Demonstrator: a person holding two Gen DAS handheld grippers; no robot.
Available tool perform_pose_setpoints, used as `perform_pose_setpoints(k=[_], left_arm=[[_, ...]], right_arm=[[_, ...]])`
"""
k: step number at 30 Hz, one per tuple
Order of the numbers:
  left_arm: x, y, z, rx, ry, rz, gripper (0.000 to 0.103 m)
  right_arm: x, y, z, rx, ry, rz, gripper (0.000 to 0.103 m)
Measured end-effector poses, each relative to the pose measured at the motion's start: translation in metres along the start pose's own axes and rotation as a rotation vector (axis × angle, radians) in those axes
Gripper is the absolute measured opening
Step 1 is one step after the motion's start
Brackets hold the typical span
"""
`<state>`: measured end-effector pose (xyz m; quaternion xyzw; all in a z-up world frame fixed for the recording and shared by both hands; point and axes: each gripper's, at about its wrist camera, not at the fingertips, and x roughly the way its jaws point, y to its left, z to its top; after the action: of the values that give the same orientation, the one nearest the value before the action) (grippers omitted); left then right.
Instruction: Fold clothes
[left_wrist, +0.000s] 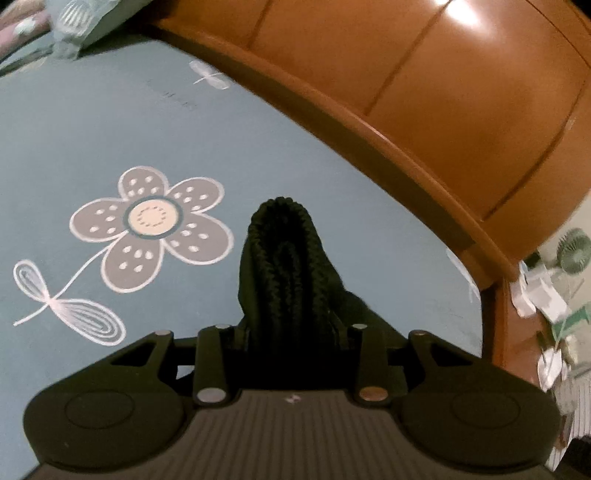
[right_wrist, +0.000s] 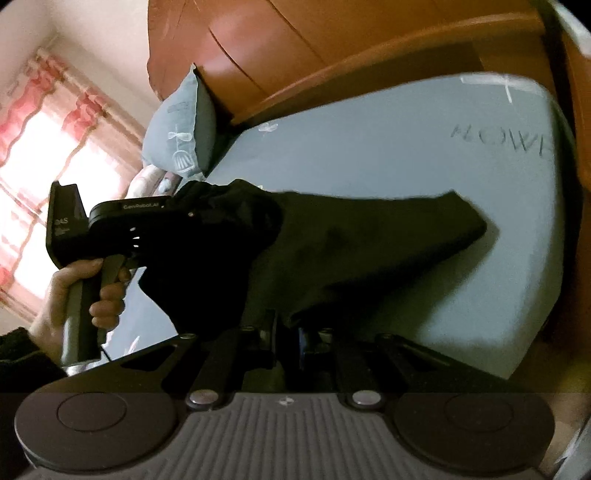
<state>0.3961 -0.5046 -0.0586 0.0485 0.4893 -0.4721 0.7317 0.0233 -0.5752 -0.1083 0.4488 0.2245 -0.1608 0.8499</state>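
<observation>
A black, soft knitted garment (right_wrist: 369, 236) hangs between the two grippers above a grey-blue bedsheet printed with white flowers (left_wrist: 92, 140). One end trails down onto the sheet towards the far right in the right wrist view. The left gripper (left_wrist: 286, 321) has its jaws partly closed on a bunched, ribbed edge of the cloth, which stands up in a thick fold between the fingers. Seen from the right wrist view, that gripper is held by a hand (right_wrist: 92, 295) at the near left, with the cloth gathered at its front. The right gripper (right_wrist: 291, 332) has its jaws narrow, and dark cloth sits between them, so it looks pinched there, though the contact itself is too dark to be sure.

The garment looks light and limp: it sags and drapes freely, will not hold a crease by itself, and its knit should grip the pads well. Corners or the ribbed hem look like the best places to hold it, keeping the edge taut between both grippers. An orange-brown wooden headboard (left_wrist: 443, 110) stands behind the bed.
</observation>
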Motion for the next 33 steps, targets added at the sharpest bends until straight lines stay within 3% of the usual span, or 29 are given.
perform_pose_setpoints(k=[1, 3, 6, 11, 14, 17, 20, 23, 25, 26, 28, 29, 30, 31, 33], left_arm=[[0.000, 0.006, 0.000, -0.016, -0.006, 0.002, 0.041], [-0.001, 0.017, 0.001, -0.049, -0.013, 0.005, 0.044], [-0.008, 0.034, 0.001, -0.101, -0.028, 0.007, 0.050], [-0.034, 0.075, 0.007, -0.270, -0.100, 0.055, 0.053], [-0.053, 0.086, 0.006, -0.303, -0.130, 0.113, 0.053], [-0.067, 0.073, -0.004, -0.239, -0.132, 0.048, 0.053], [-0.076, 0.047, -0.024, -0.152, -0.113, -0.111, 0.058], [-0.071, 0.019, -0.051, -0.057, -0.048, -0.219, 0.059], [-0.062, 0.002, -0.073, 0.006, 0.013, -0.234, 0.059], [-0.059, -0.003, -0.083, 0.026, 0.027, -0.239, 0.059], [-0.053, -0.008, -0.100, 0.027, 0.051, -0.261, 0.059], [-0.051, -0.009, -0.106, 0.025, 0.065, -0.286, 0.059], [-0.049, -0.009, -0.112, 0.026, 0.081, -0.307, 0.059], [-0.048, -0.011, -0.117, 0.029, 0.093, -0.301, 0.059], [-0.045, -0.013, -0.127, 0.039, 0.110, -0.276, 0.059]], right_arm=[[0.001, -0.005, -0.001, 0.019, 0.005, 0.009, 0.022], [0.003, -0.016, -0.001, 0.058, 0.019, 0.049, 0.047], [-0.001, -0.034, -0.004, 0.118, 0.000, 0.082, 0.062], [-0.001, -0.073, -0.004, 0.302, -0.026, 0.149, 0.067], [0.008, -0.087, 0.002, 0.391, -0.045, 0.173, 0.068], [0.018, -0.100, 0.008, 0.479, -0.063, 0.196, 0.068], [0.021, -0.099, 0.018, 0.492, -0.103, 0.168, 0.068], [0.026, -0.097, 0.024, 0.499, -0.120, 0.160, 0.067], [0.028, -0.095, 0.026, 0.506, -0.126, 0.148, 0.067], [0.030, -0.094, 0.026, 0.516, -0.128, 0.141, 0.066], [0.032, -0.094, 0.027, 0.538, -0.135, 0.128, 0.054], [0.034, -0.094, 0.027, 0.550, -0.139, 0.118, 0.041], [0.035, -0.093, 0.029, 0.527, -0.148, 0.095, 0.021], [0.035, -0.091, 0.031, 0.502, -0.157, 0.072, 0.014], [0.037, -0.087, 0.035, 0.452, -0.174, 0.025, 0.010]])
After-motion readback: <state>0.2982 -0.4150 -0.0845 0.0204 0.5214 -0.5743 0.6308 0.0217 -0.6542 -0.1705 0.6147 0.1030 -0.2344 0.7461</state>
